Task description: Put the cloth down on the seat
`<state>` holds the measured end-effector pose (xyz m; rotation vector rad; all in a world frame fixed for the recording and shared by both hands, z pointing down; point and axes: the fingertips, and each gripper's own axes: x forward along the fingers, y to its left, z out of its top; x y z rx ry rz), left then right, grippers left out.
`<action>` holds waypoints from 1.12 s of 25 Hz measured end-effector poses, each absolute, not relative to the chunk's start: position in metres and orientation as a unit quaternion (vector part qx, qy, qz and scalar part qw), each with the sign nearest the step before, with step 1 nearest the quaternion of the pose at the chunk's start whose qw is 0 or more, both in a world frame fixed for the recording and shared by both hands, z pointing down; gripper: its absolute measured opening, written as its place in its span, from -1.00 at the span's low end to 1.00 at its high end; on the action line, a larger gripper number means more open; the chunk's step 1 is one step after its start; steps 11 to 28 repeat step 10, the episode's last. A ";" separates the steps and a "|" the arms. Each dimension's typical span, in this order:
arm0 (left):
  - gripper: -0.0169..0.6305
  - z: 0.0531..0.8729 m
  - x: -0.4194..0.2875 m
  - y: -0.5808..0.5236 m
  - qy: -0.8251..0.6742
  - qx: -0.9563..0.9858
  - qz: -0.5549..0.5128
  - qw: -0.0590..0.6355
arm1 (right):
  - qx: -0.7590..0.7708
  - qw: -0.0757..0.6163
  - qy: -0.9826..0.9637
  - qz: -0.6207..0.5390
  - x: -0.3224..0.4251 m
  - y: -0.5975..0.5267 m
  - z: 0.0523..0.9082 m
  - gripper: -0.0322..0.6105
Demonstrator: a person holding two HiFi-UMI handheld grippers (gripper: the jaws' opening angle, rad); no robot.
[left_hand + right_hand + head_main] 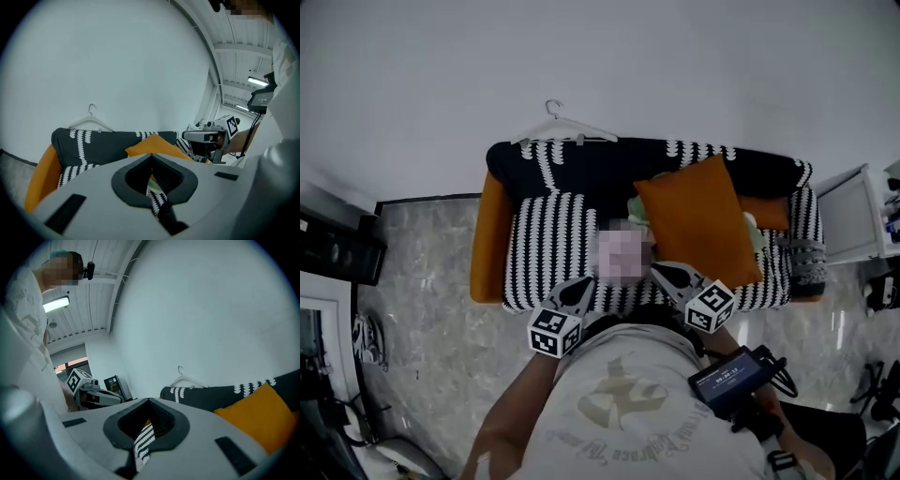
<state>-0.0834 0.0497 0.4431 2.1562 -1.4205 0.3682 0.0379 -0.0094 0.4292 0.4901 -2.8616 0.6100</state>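
Cloth [158, 200] gripped by left gripper [152, 160], right gripper [149, 405], cushion [698, 220] on sofa [487, 234]

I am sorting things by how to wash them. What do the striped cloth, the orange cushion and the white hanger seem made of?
Striped cloth: soft matte fabric, woven or knitted; it creases limply where it is pinched. Orange cushion: matte fabric cover, plump, so probably soft filling. Hanger: smooth white, probably plastic; painted wood is possible.

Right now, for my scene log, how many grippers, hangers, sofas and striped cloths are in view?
Grippers: 2 (left gripper, right gripper)
Hanger: 1
Sofa: 1
Striped cloth: 1
Total: 5
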 end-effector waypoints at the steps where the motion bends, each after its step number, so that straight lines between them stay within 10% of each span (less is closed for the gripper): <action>1: -0.91 0.444 -0.082 0.048 -0.523 0.799 0.138 0.264 | 0.166 0.088 -0.960 0.206 0.039 -0.010 0.430 -0.85; 28: -0.91 0.451 -0.085 0.043 -0.521 0.799 0.137 0.266 | 0.171 0.098 -0.959 0.203 0.038 -0.011 0.436 -0.85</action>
